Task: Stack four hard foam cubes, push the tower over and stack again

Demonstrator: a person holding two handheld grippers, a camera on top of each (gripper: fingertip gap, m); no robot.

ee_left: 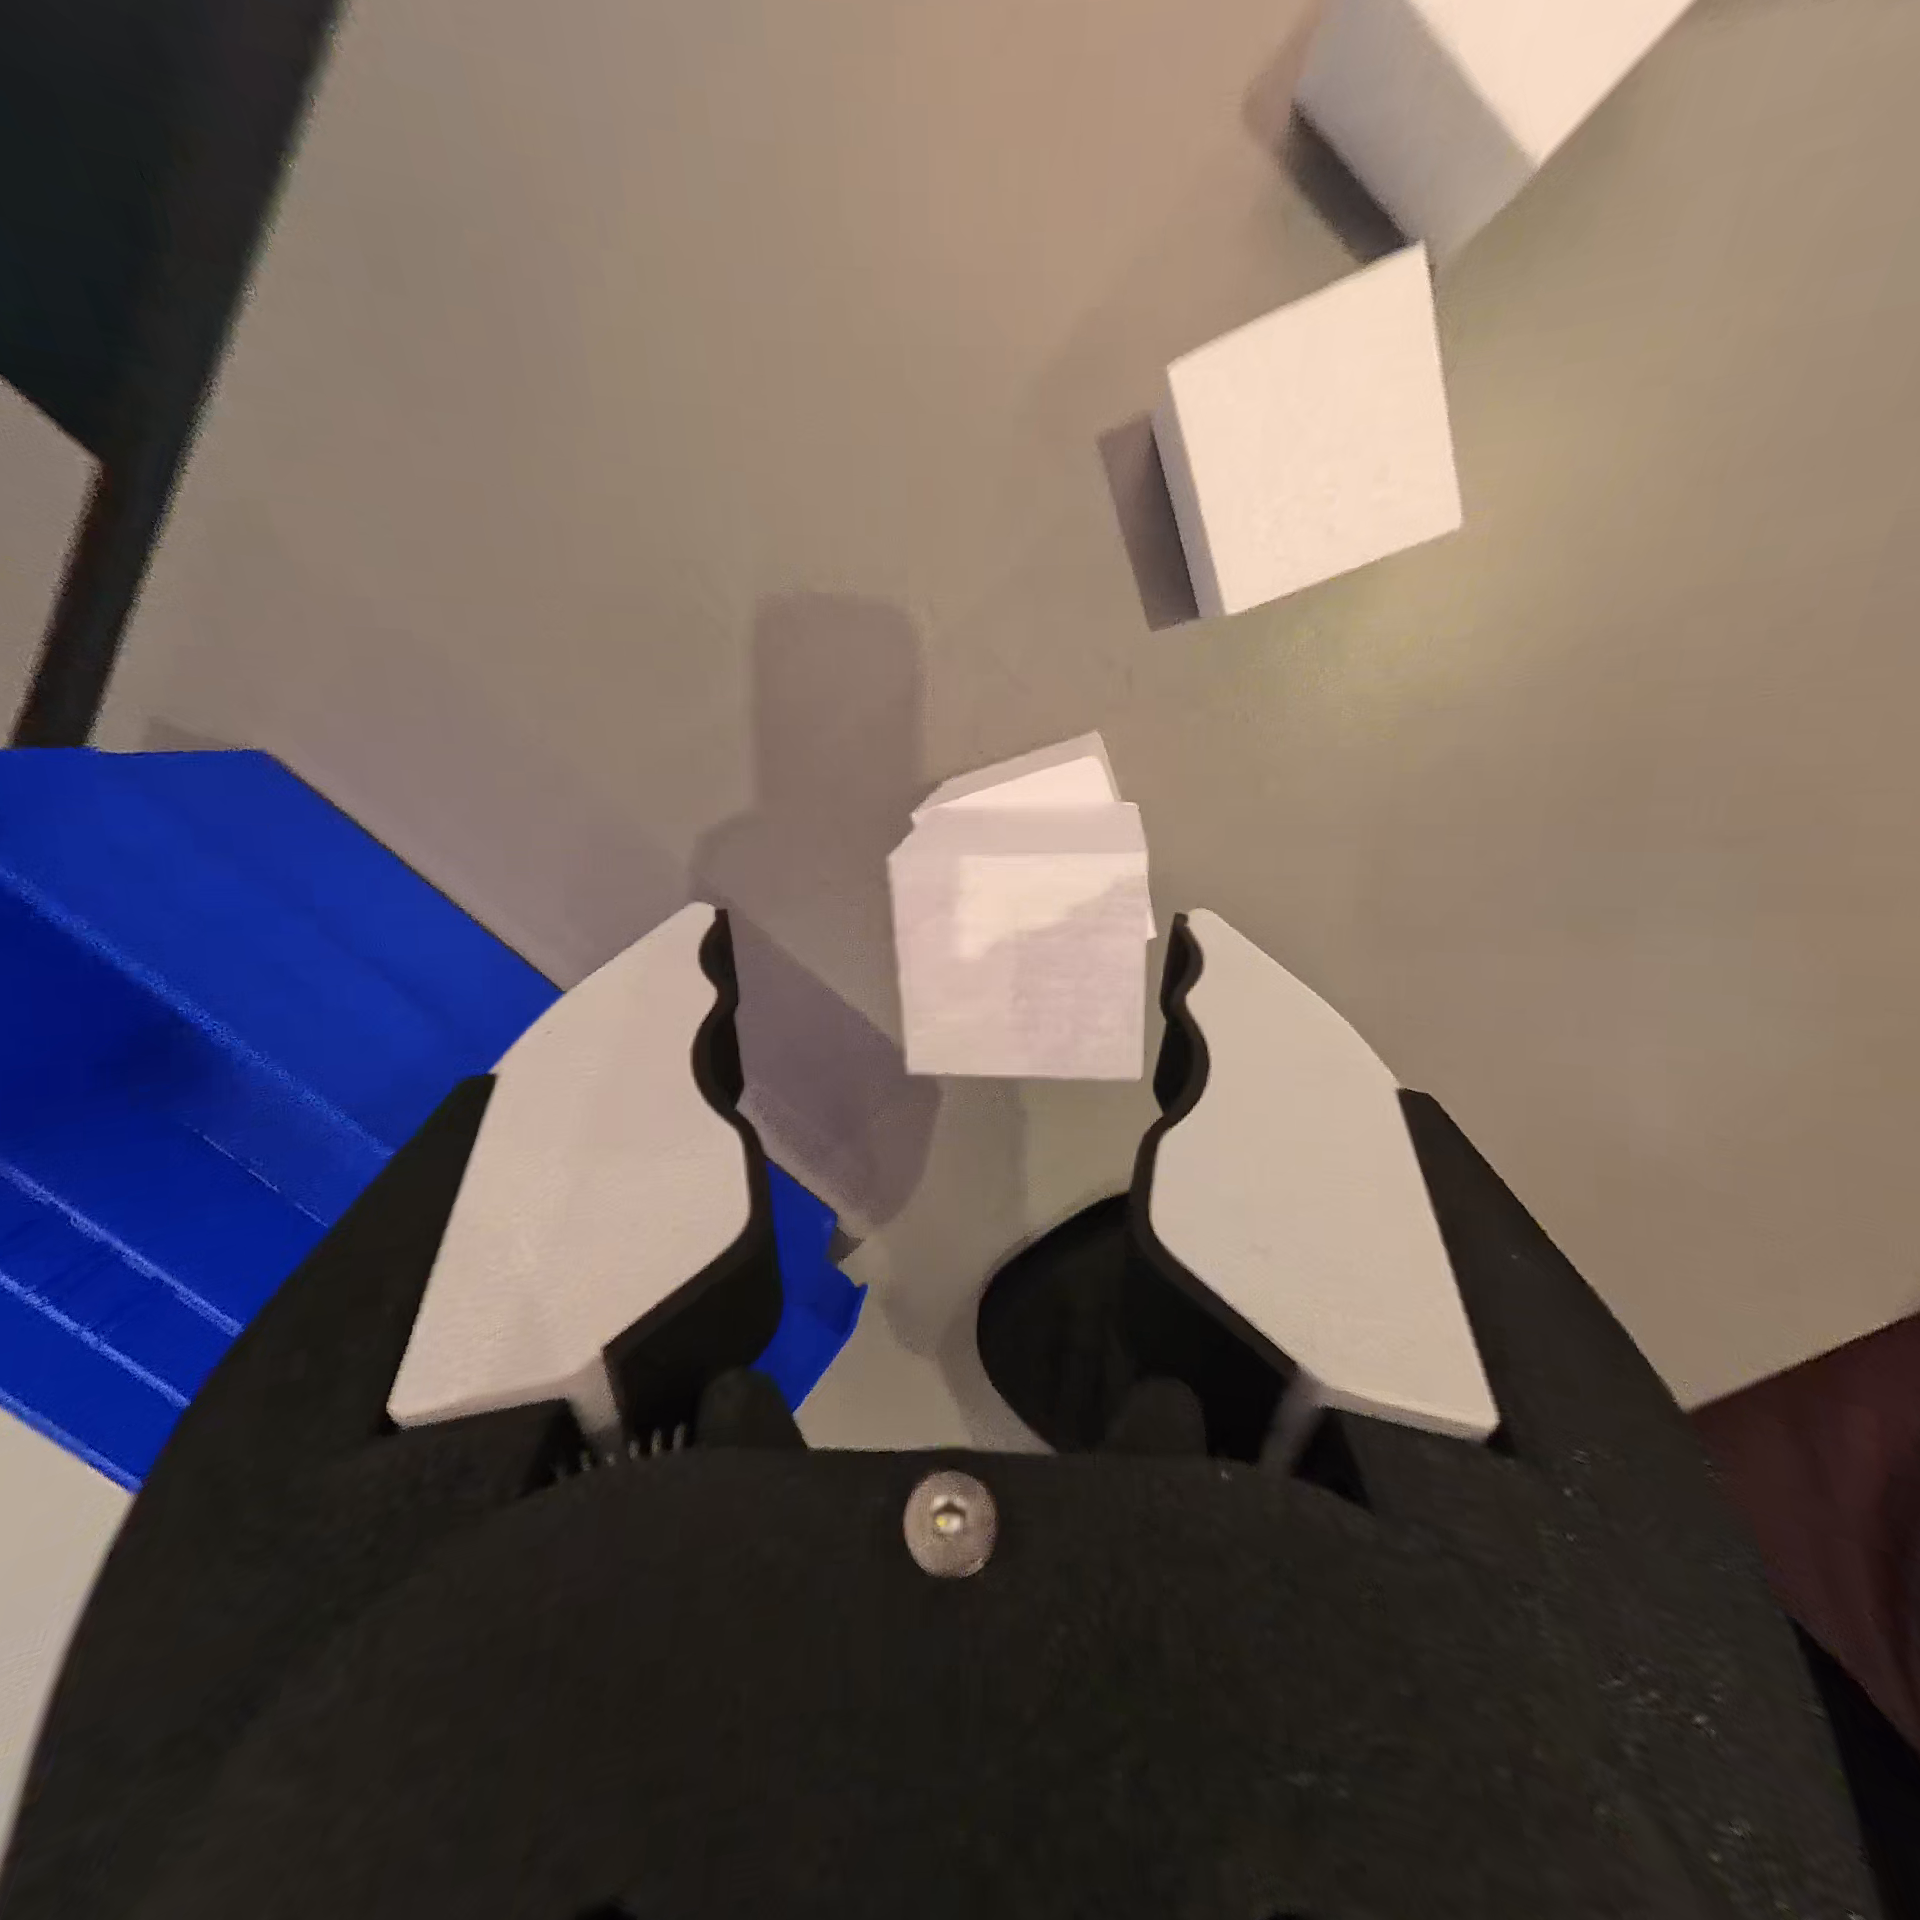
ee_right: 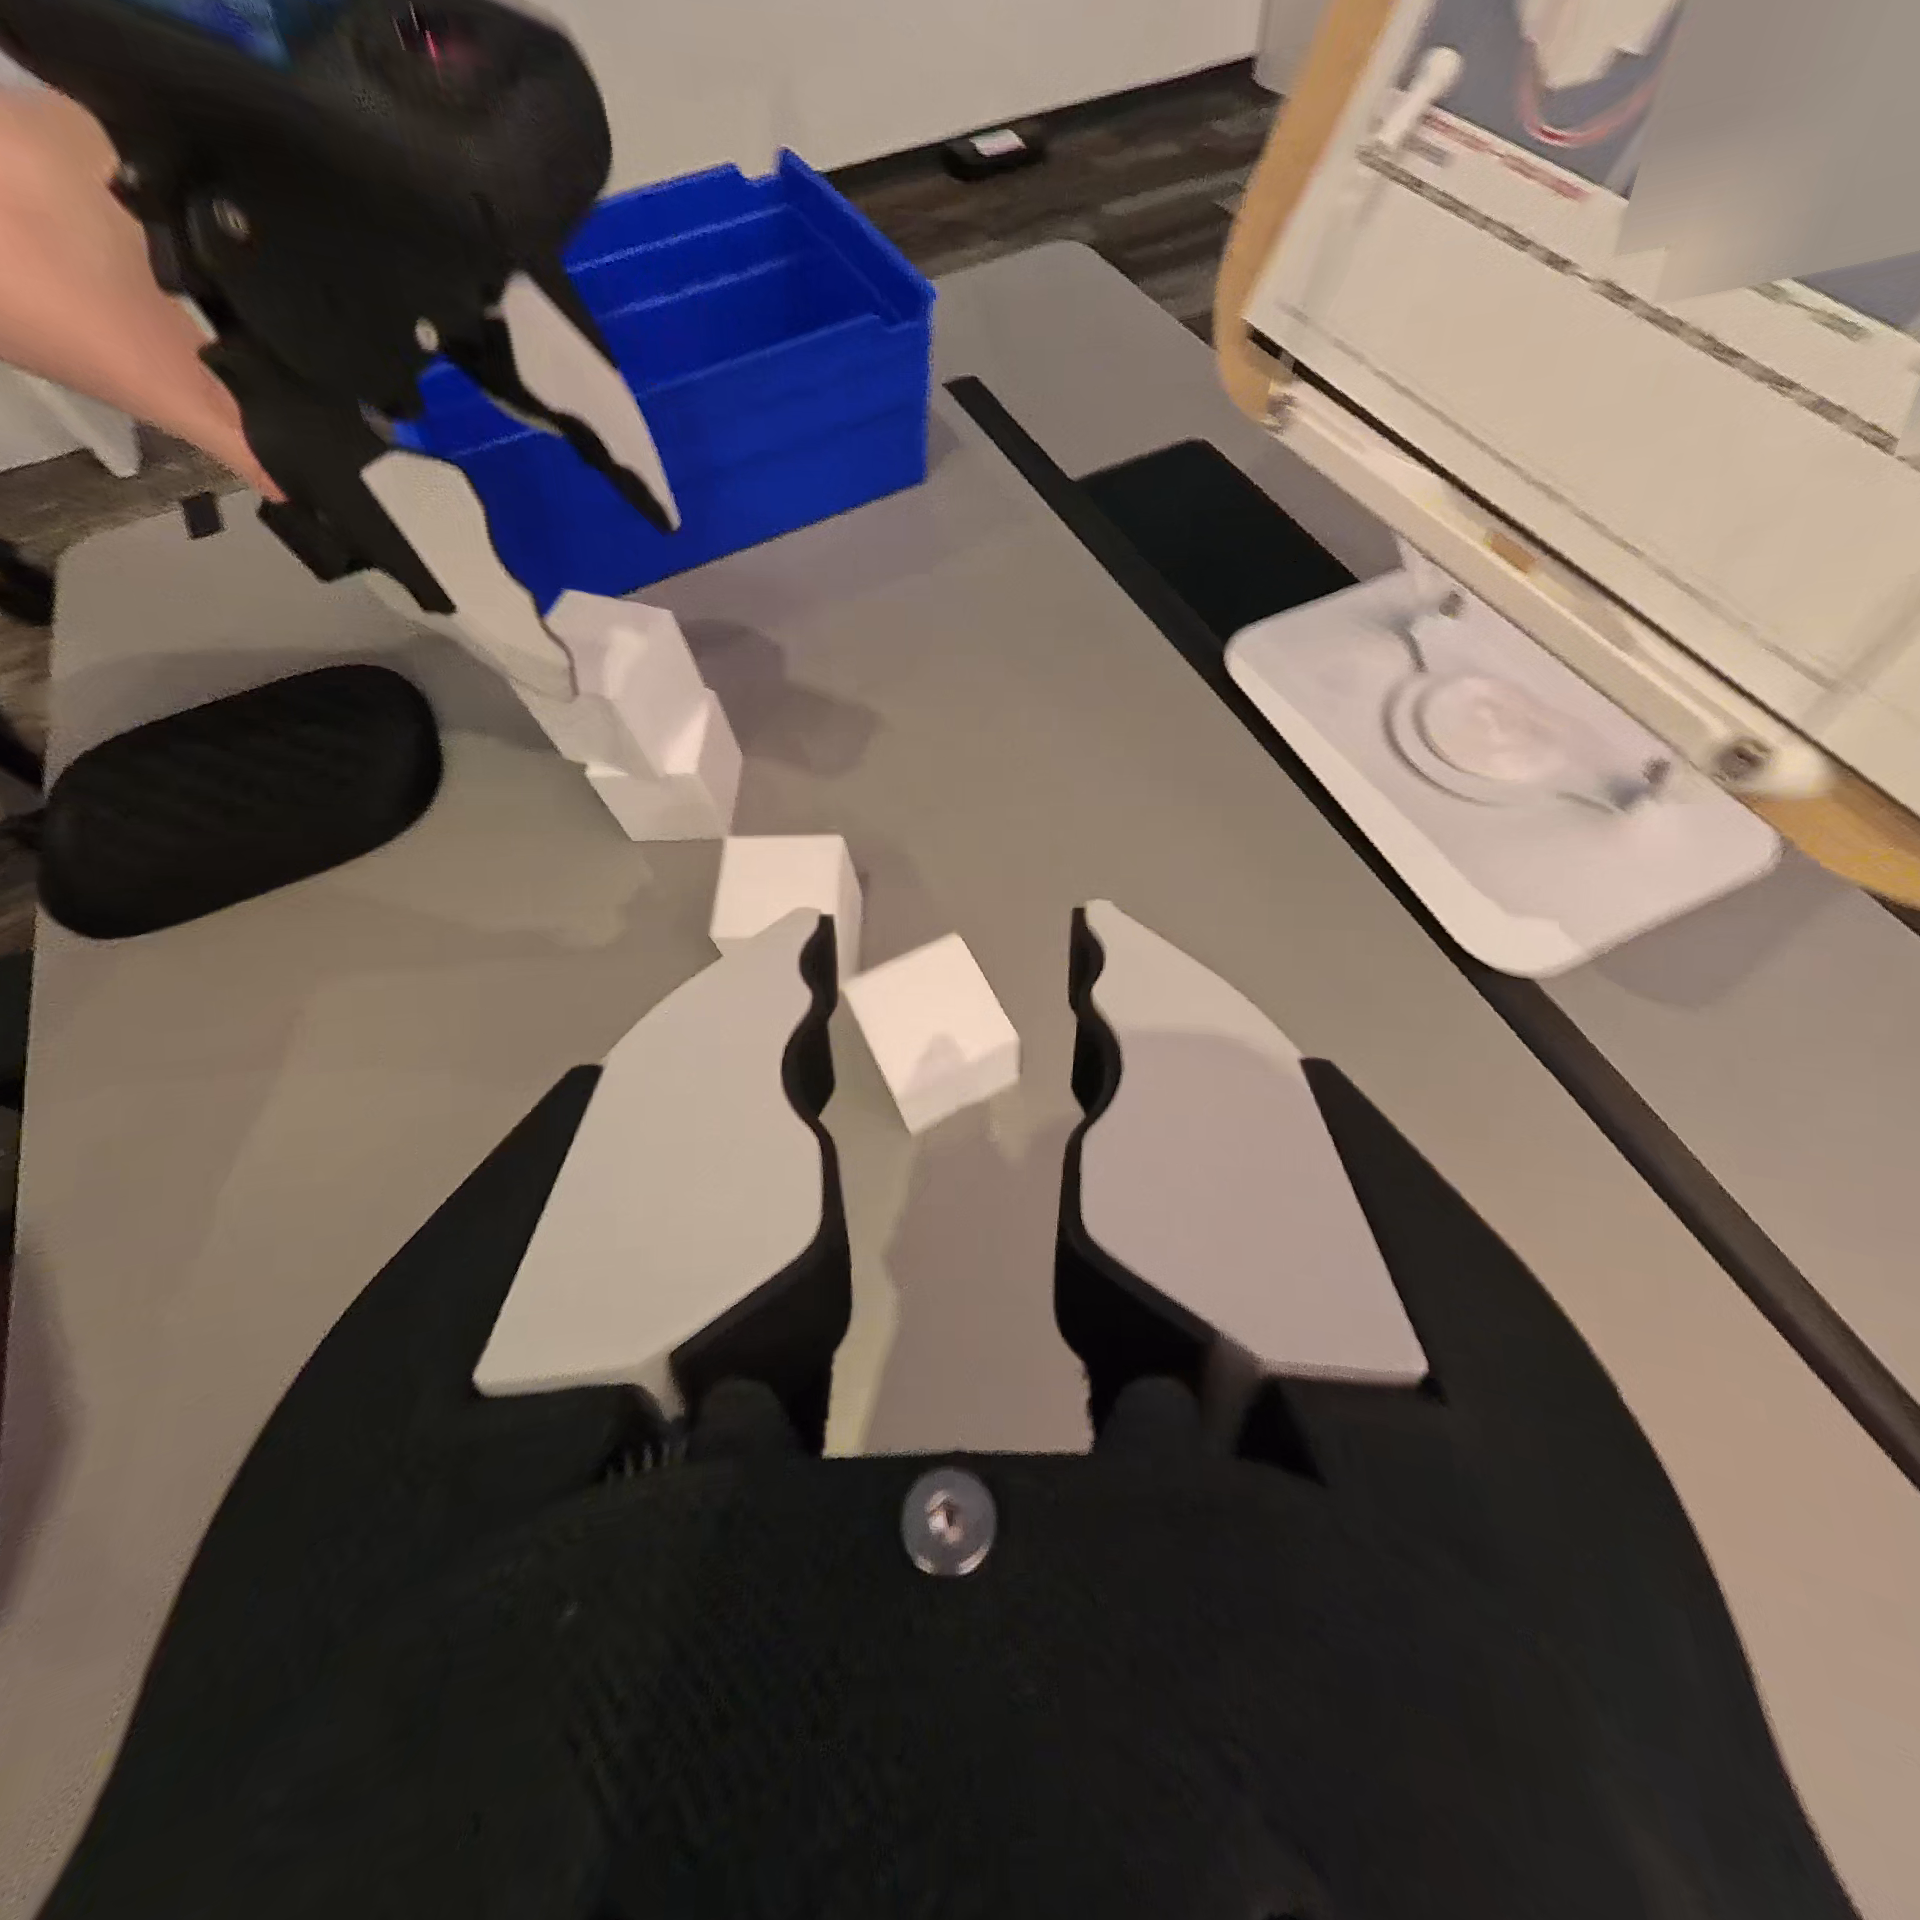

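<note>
A skewed stack of white foam cubes (ee_right: pixel 665 738) stands on the grey table (ee_right: pixel 1039 675); I cannot tell whether it holds two or three. My left gripper (ee_right: pixel 615 592) is open over it, fingers on either side of the top cube (ee_left: pixel 1023 935), with a gap on the left side. Two loose cubes lie nearer: one (ee_right: pixel 784 883) just past the stack, one (ee_right: pixel 930 1023) tilted on the table. My right gripper (ee_right: pixel 951 925) is open and low, with that tilted cube between its fingers, apparently untouched. The left wrist view shows the loose cubes, one (ee_left: pixel 1309 436) beyond the stack and one (ee_left: pixel 1455 94) at the top right.
A blue bin (ee_right: pixel 748 343) sits behind the stack, close to the left gripper (ee_left: pixel 945 925). A black padded oval (ee_right: pixel 239 800) lies at the left table edge. A white base plate (ee_right: pixel 1496 790) under a tilted board stands on the right, past a dark table seam (ee_right: pixel 1195 582). A hand (ee_right: pixel 83 260) holds the left gripper. The grippers' ends are close to 25 cm from one another.
</note>
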